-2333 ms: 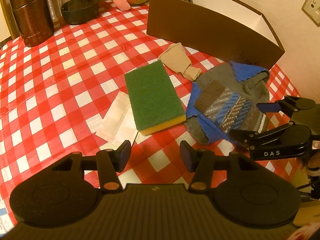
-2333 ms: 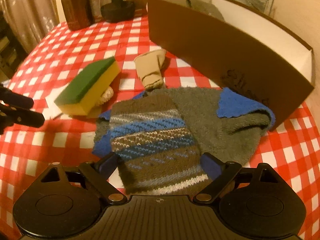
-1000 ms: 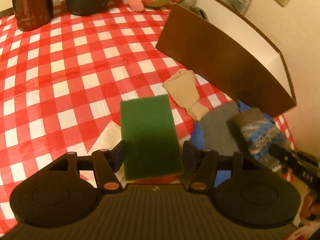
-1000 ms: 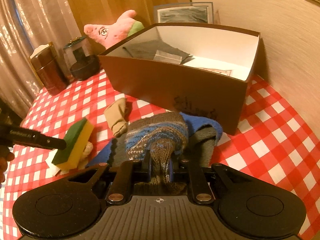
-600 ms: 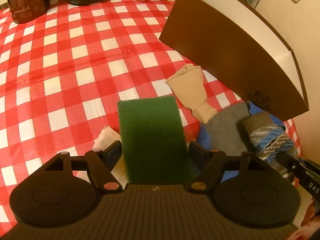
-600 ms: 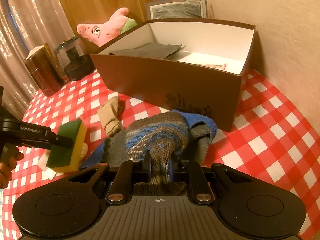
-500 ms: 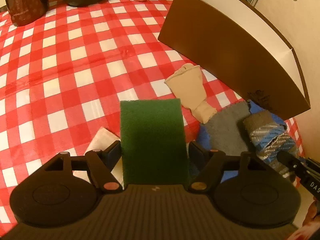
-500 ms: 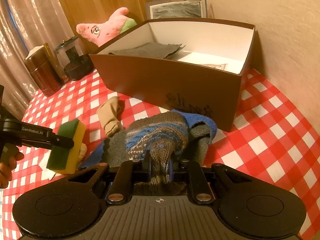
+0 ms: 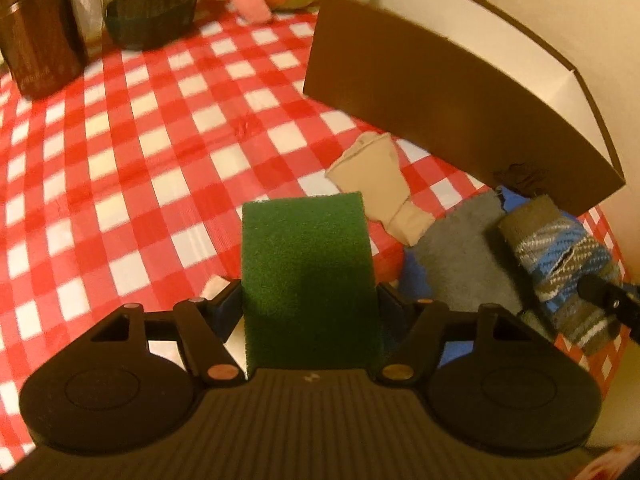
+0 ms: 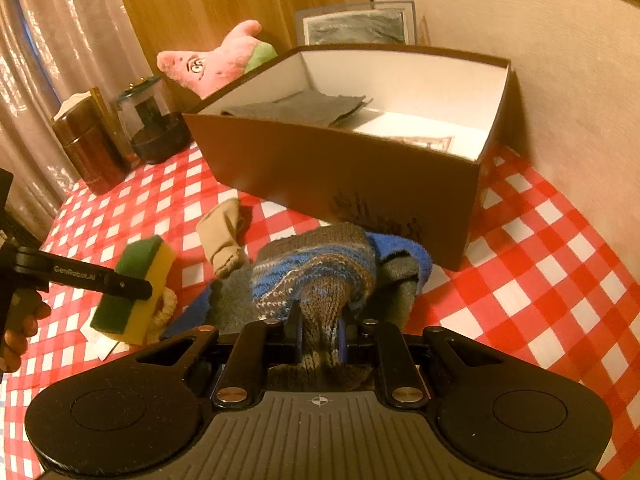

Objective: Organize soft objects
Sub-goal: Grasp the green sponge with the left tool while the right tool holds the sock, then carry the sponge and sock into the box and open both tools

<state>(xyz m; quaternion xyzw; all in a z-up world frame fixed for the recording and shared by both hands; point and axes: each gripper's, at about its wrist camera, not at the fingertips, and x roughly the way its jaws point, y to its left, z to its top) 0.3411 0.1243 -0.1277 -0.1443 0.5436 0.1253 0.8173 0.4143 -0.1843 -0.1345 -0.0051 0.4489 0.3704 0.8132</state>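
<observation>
The left gripper point(image 9: 309, 304) has its jaws set wide on either side of the sponge point(image 9: 308, 276), one pad at each long edge; they are closing a little at this moment. In the right wrist view the sponge point(image 10: 134, 288) hangs tilted, green face up and yellow side showing, its near end over a white sheet point(image 10: 98, 342) on the desk point(image 10: 540, 264), with a hand point(image 10: 20, 328) around the left gripper's handle at the left edge.

The right gripper point(image 10: 319, 338) has its jaws nearly closed, pinching the knit sock point(image 10: 316, 272), which bunches up just in front of them. The sock's brown, blue and white stripes sit above a grey cloth point(image 10: 236, 300) with a blue edge point(image 10: 404, 254), just near of the box. In the left wrist view the sock point(image 9: 560, 264) shows at the right, over the grey cloth point(image 9: 460, 256).

A beige sock point(image 9: 380, 184) lies on the red checked desk between the sponge and the brown box point(image 9: 440, 96). The box point(image 10: 340, 172) stands open at the far right beside the wall, white inside, with a dark cloth point(image 10: 304, 108) lying in it. At the far side are a pink plush point(image 10: 216, 62), a glass jar point(image 10: 154, 120) and a brown canister point(image 10: 90, 148).
</observation>
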